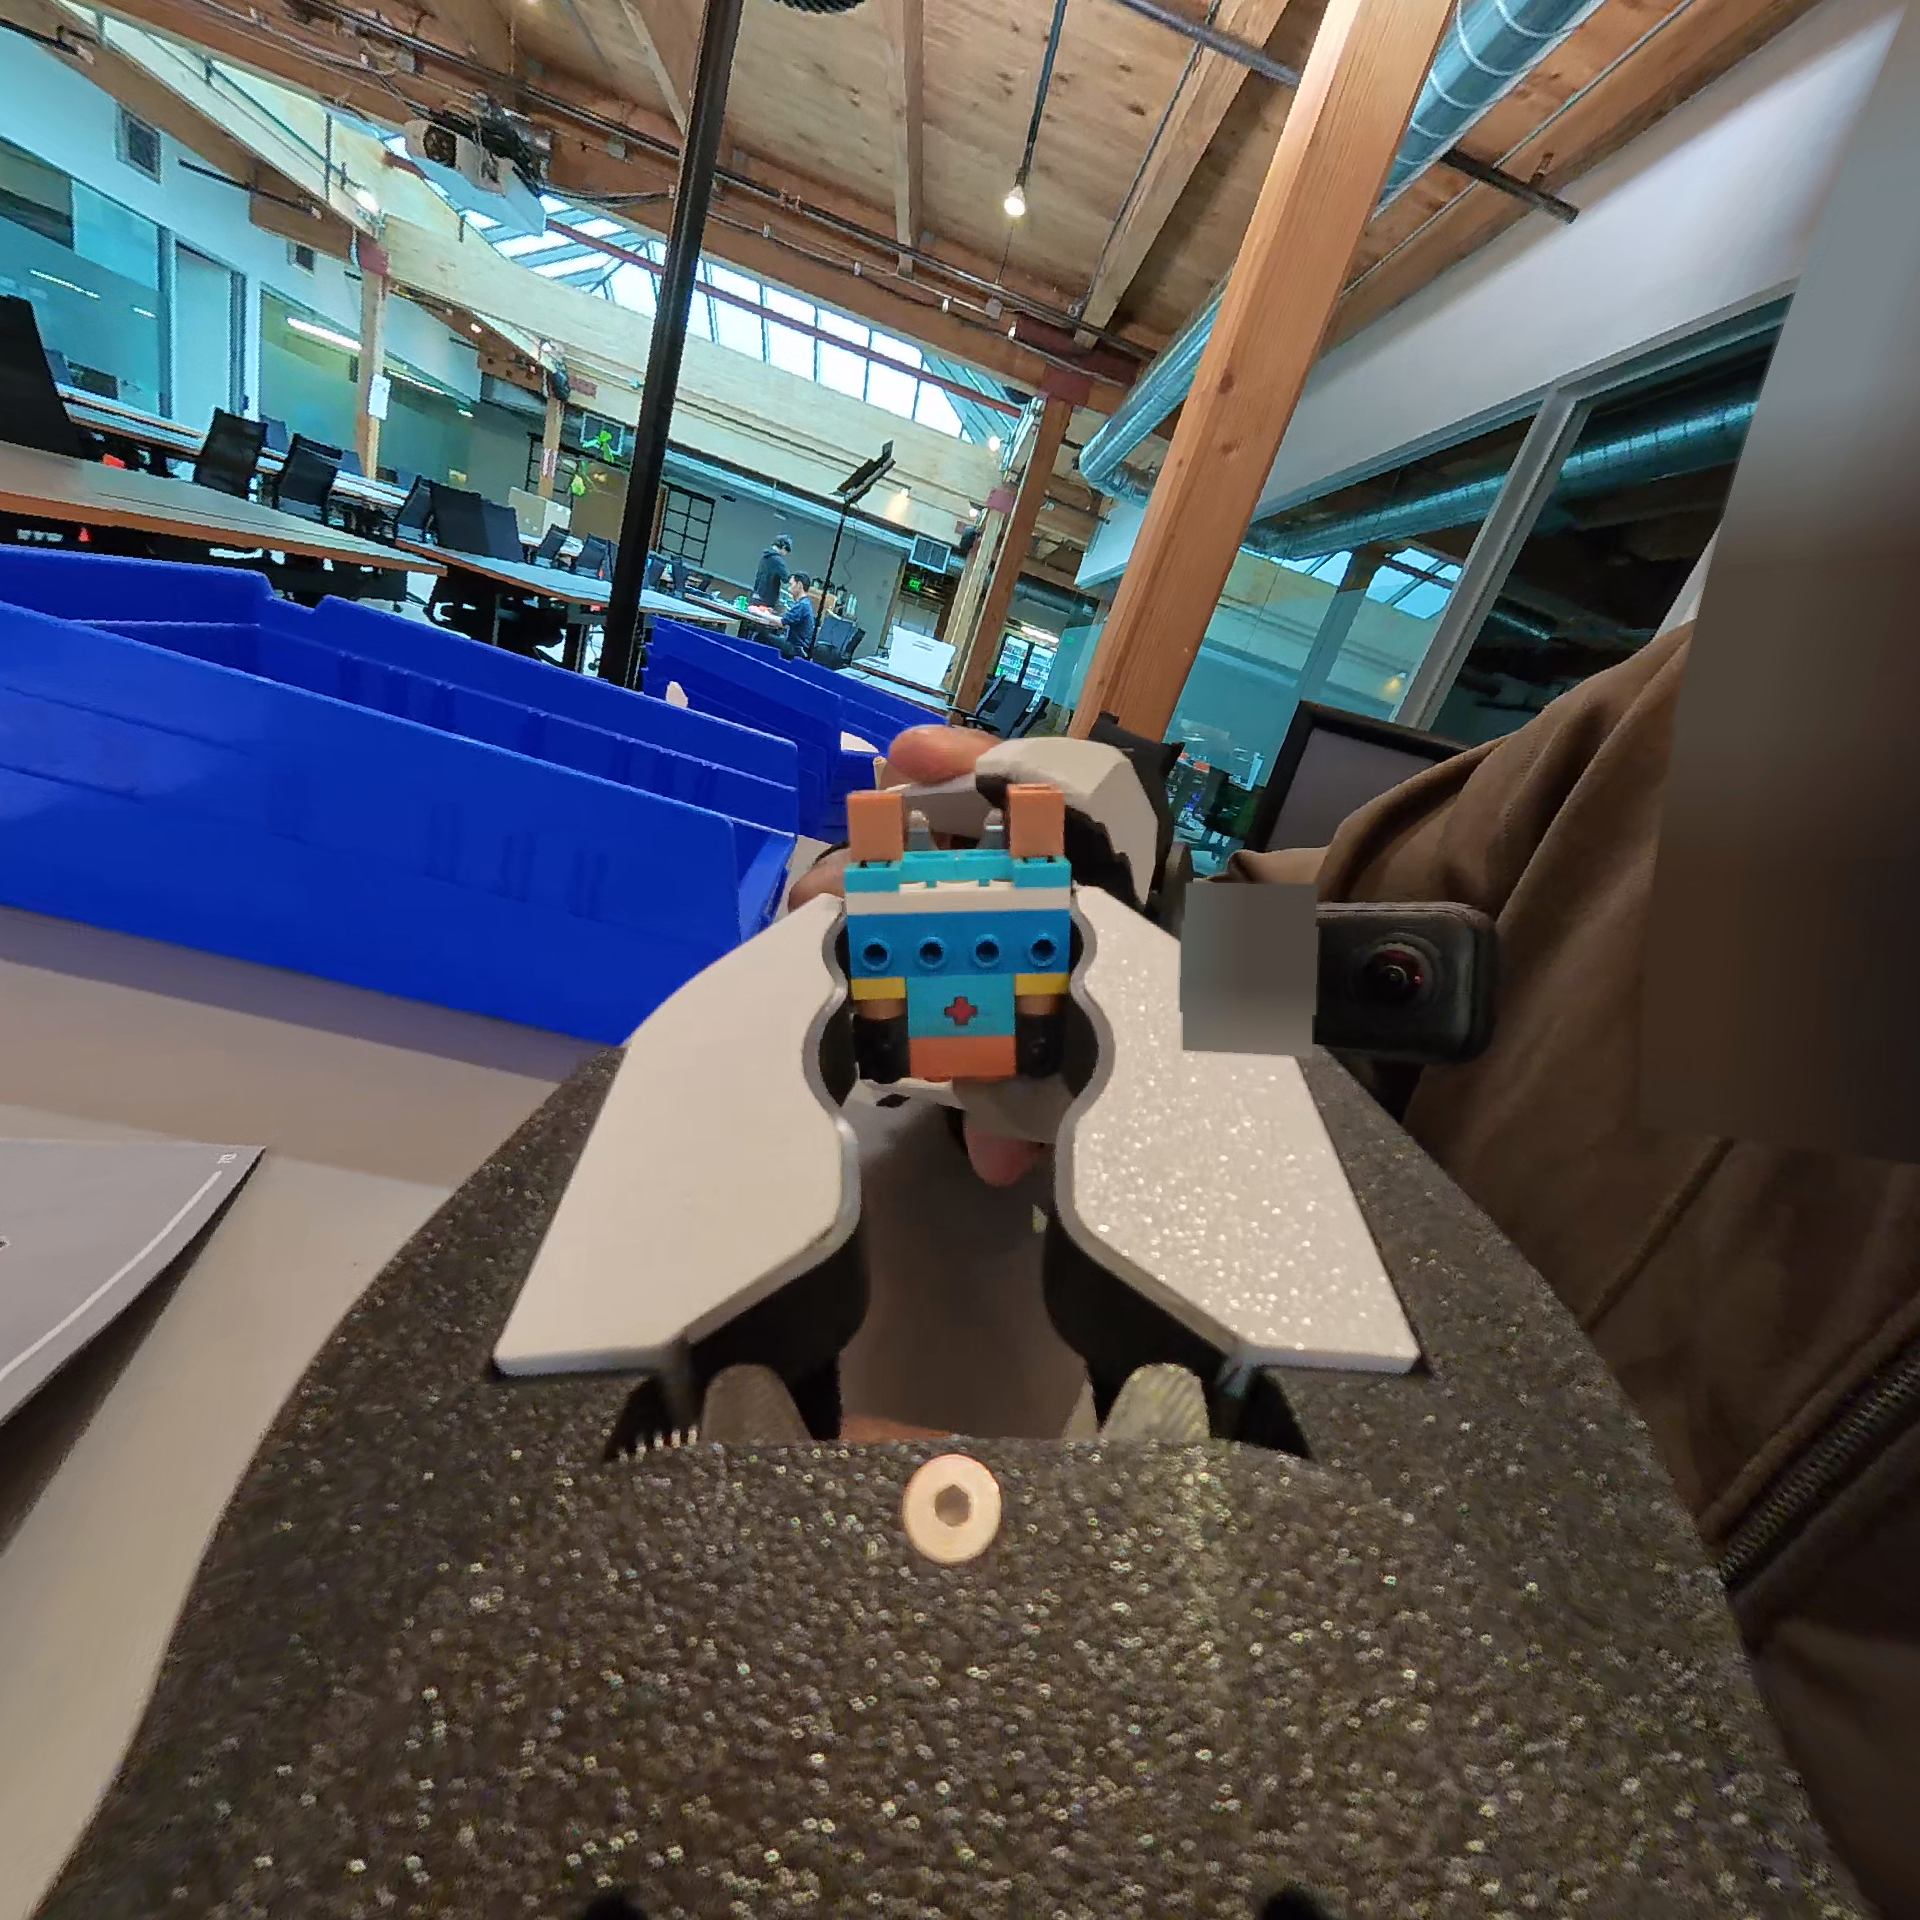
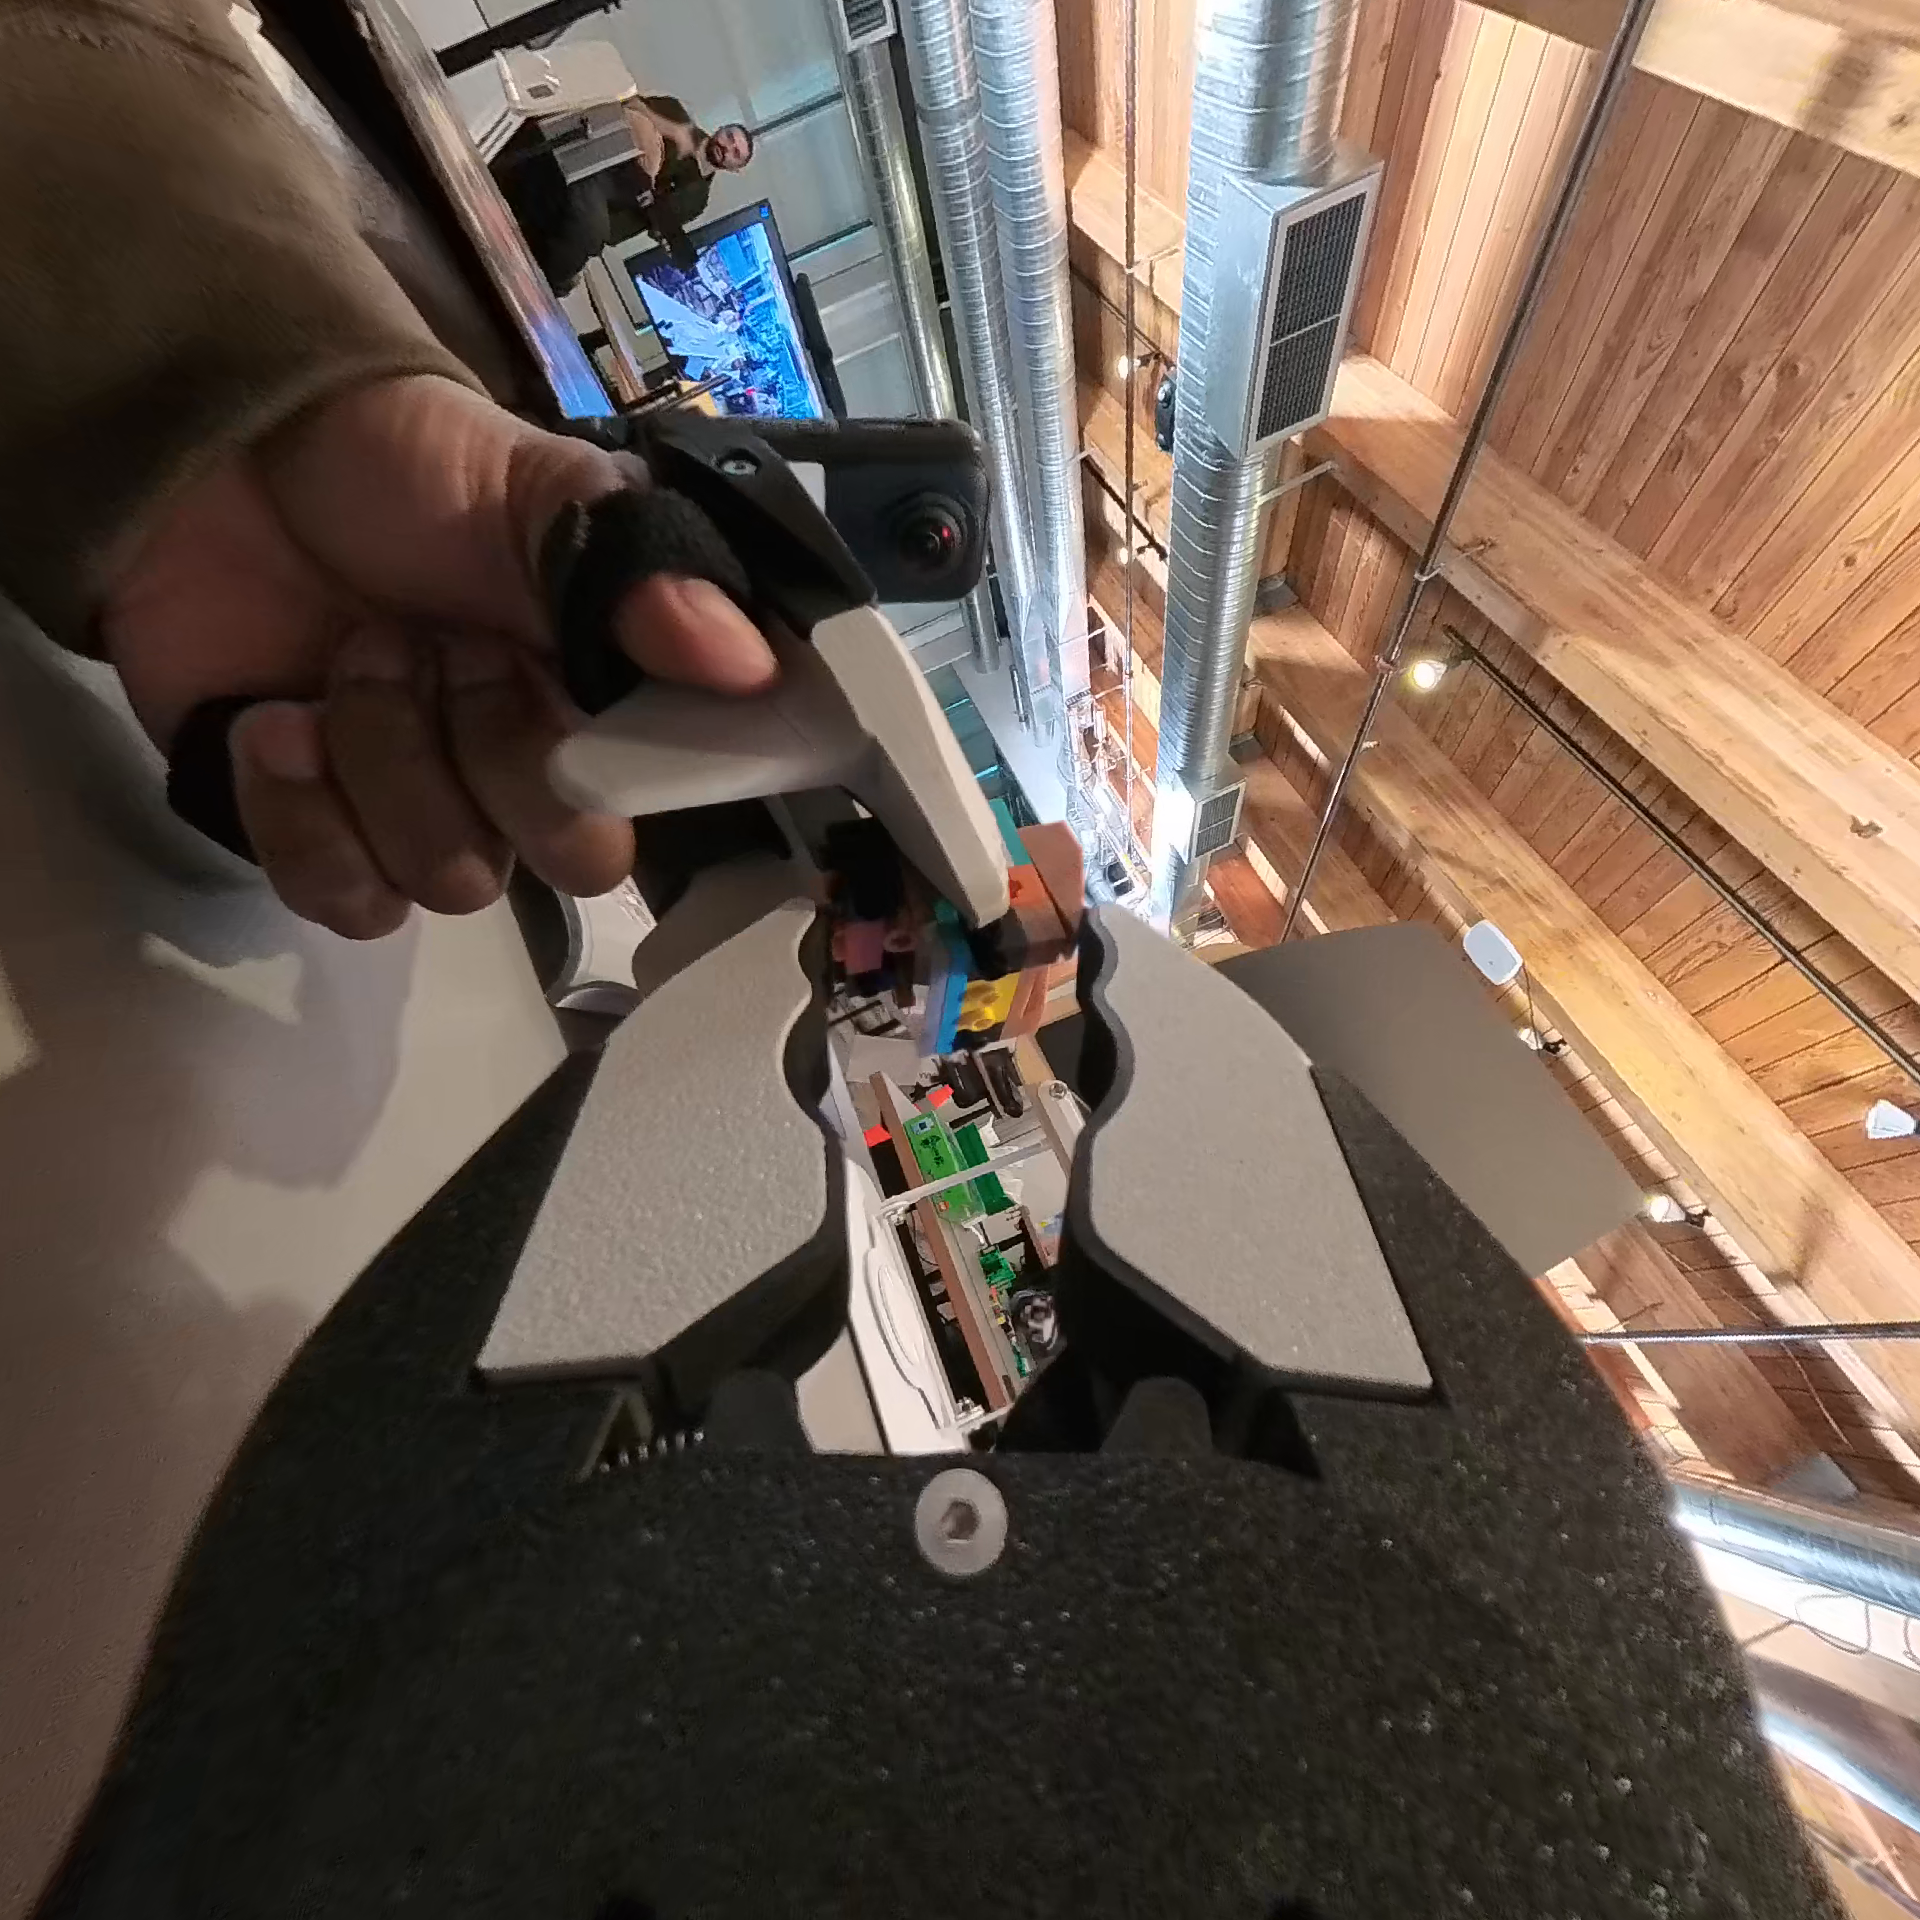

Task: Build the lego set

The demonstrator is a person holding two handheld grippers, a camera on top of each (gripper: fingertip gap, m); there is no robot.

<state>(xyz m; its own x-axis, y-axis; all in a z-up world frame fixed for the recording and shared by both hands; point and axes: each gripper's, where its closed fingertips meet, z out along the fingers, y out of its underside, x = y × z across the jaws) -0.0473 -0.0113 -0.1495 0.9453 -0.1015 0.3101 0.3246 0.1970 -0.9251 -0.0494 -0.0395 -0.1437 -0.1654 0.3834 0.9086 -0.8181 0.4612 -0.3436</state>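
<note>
Left wrist view: your left gripper [image 1: 958,987] is clamped on the lego model [image 1: 957,951], raised beside the blue bins [image 1: 416,790]. Right wrist view: your right gripper [image 2: 951,956] is spread apart around the model [image 2: 1023,935]; your left hand [image 2: 395,675] squeezes its gripper.

The left gripper [image 1: 958,971] clamps a lego model [image 1: 956,951] between its fingertips, raised; the right gripper [image 2: 951,961] stands parted just beyond, its tips meeting the model
</note>
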